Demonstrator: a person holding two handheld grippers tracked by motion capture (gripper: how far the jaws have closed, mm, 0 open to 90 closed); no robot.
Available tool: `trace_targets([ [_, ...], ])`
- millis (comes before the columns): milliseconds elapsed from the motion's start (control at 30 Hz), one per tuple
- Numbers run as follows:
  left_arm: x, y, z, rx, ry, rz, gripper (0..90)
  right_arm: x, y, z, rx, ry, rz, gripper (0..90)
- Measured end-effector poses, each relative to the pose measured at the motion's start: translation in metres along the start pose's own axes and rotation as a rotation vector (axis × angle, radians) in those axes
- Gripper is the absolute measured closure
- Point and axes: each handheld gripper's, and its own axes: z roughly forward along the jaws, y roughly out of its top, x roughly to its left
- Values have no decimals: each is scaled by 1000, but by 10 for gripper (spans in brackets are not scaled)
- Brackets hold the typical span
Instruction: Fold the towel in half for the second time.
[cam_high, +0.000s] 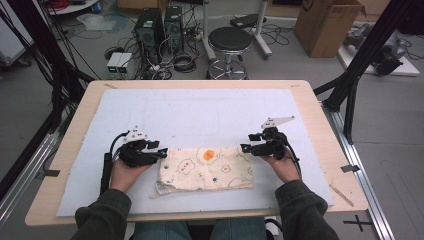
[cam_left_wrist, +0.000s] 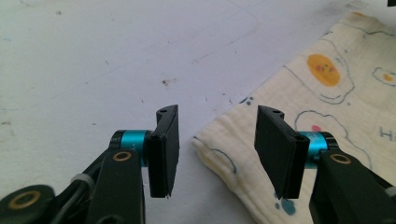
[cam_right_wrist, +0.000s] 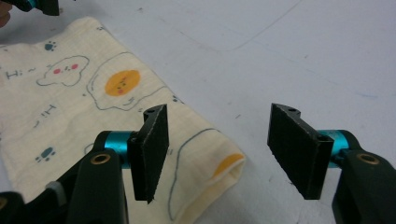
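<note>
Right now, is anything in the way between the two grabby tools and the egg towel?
Nothing visible. The cream cloth printed with fried eggs lies flat on the white table mat; the left tool and right tool gape open at its far corners.

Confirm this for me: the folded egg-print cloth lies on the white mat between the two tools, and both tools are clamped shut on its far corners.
Not quite. The cloth does lie folded on the white mat between them, but the left tool and the right tool are both open, jaws apart at its corners, gripping nothing. Both gripper views show it.
</note>
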Motion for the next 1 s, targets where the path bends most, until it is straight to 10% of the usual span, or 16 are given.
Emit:
trace_targets([
  [433, 8, 4, 22, 91, 5, -3, 580, -10, -6, 26, 129, 18, 18, 581],
  [1000, 3, 3, 26, 129, -31, 44, 839, -4, -4, 26, 164, 26, -36, 819],
])
